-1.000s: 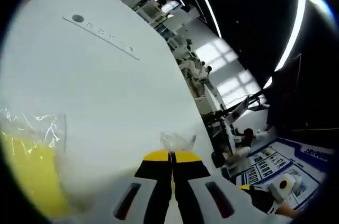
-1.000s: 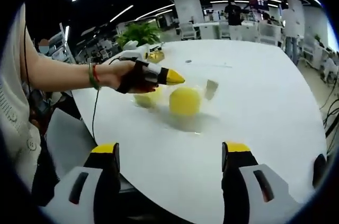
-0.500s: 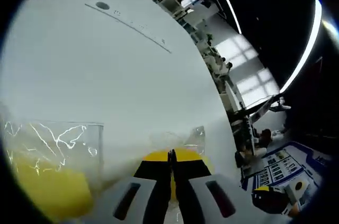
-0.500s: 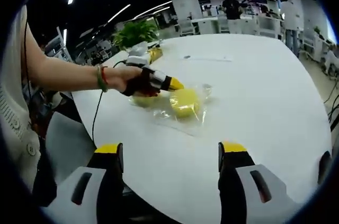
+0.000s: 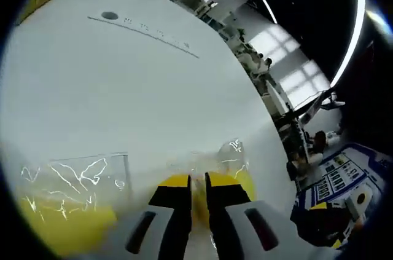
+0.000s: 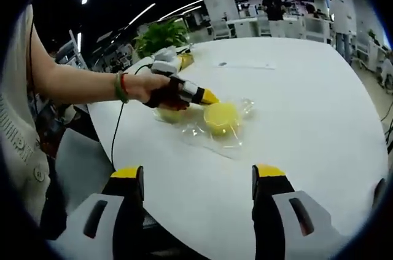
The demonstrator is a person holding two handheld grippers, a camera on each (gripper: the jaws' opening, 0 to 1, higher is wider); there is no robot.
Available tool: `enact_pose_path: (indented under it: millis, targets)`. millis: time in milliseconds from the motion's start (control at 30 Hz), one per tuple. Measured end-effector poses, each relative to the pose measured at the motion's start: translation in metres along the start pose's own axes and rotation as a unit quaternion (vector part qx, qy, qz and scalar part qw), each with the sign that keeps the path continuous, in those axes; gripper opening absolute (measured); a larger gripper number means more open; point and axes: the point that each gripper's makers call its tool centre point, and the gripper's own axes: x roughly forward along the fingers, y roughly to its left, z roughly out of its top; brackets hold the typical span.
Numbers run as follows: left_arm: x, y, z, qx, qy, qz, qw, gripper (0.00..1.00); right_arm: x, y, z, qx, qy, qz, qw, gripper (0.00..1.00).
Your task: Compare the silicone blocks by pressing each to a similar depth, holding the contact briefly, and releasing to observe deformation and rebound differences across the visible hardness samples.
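Indoors | white table (image 6: 307,118), open office | left gripper (image 5: 198,181) nearly clenched on bagged block (image 6: 221,117) | right gripper (image 6: 196,177) released

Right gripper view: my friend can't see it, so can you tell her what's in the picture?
A person's hand holds the left gripper, its yellow tip at a round yellow block wrapped in clear plastic on a white table. The right gripper waits wide open in front.

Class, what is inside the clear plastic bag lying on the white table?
The clear plastic bag holds a round yellow silicone block. Another yellowish piece sits behind the left gripper, mostly covered.
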Motion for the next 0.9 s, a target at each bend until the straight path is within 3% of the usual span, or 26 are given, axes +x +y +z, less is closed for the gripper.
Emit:
enact_pose_path:
  millis: [100, 233, 367, 633, 900]
  targets:
    - [-0.008, -0.005, 0.001, 0.045, 0.009, 0.002, 0.9989, 0.14, 0.003, 0.002, 0.0, -0.005, 0.003, 0.002, 1.0, 0.66]
    - [-0.022, -0.007, 0.002, 0.12, 0.015, 0.02, 0.9925, 0.23, 0.004, 0.008, 0.0, -0.011, 0.004, 0.006, 0.9999, 0.66]
    - [-0.04, -0.012, -0.001, 0.159, 0.016, 0.028, 0.9867, 0.25, 0.005, 0.017, 0.004, -0.018, -0.001, 0.012, 0.9998, 0.66]
    - [-0.083, -0.033, -0.02, 0.181, 0.016, -0.004, 0.9834, 0.33, 0.005, 0.037, 0.019, -0.029, -0.028, 0.03, 0.9987, 0.66]
    - [-0.148, -0.041, -0.032, 0.219, -0.03, -0.006, 0.9753, 0.36, 0.003, 0.053, 0.026, -0.035, -0.047, 0.036, 0.9976, 0.67]
